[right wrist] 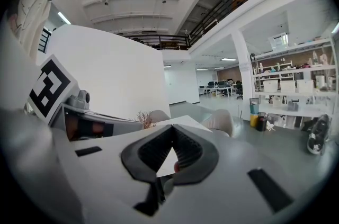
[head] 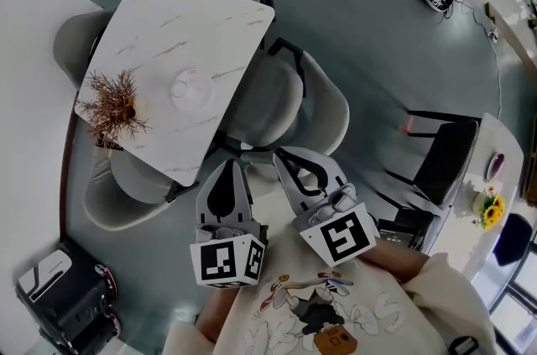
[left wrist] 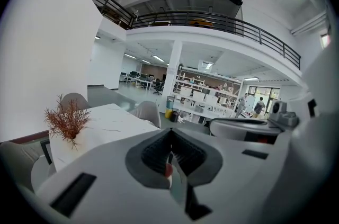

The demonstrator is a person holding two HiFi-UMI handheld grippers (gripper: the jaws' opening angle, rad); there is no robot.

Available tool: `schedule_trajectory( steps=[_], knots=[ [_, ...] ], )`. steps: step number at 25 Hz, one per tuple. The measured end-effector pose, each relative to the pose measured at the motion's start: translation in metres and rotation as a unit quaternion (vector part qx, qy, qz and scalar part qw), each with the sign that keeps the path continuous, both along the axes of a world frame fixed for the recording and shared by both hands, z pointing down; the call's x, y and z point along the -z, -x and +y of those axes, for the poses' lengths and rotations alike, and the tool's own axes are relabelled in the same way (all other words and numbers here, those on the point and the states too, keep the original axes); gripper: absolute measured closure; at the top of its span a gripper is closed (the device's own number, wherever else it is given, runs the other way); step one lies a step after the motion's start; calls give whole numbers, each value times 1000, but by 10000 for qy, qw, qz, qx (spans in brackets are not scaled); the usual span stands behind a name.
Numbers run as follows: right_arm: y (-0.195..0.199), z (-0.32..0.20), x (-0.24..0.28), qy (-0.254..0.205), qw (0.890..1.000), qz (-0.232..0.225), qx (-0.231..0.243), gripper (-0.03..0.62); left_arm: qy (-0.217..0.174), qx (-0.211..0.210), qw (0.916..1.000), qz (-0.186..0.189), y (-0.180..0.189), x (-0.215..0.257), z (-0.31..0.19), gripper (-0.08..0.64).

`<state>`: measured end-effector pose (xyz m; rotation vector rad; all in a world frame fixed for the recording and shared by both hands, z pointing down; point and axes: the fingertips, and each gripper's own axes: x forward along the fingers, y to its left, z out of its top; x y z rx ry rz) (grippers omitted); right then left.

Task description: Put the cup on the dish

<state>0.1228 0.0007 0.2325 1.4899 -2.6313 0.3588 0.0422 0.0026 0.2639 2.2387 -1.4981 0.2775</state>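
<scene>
On the white marble table (head: 220, 19) at the upper left lies a pale round dish (head: 190, 87); whether a cup stands on it I cannot tell. Both grippers hover low in the head view, off the table's near corner and over the chairs. My left gripper (head: 225, 170) has its jaws shut with nothing between them, and so does my right gripper (head: 288, 162) beside it. In the left gripper view the shut left gripper (left wrist: 170, 137) points past the table (left wrist: 114, 119). The right gripper (right wrist: 172, 132) in its own view aims at the table's corner (right wrist: 183, 121).
A dried reddish plant (head: 112, 103) in a vase stands at the table's left edge, also visible as the plant (left wrist: 67, 121) in the left gripper view. Grey chairs (head: 315, 106) ring the table. A black case (head: 63, 303) sits on the floor at lower left, a black chair (head: 445, 156) at right.
</scene>
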Motion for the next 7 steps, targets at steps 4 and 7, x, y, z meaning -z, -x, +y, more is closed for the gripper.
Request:
schedule_trajectory(
  steps=[4, 7],
  knots=[
    [0, 2, -1, 10, 10000, 12, 19, 587, 8, 46, 10000, 22, 1, -1, 2, 554],
    [-1, 4, 0, 5, 10000, 24, 32, 588, -28, 57, 10000, 41, -1, 1, 1, 554]
  ],
)
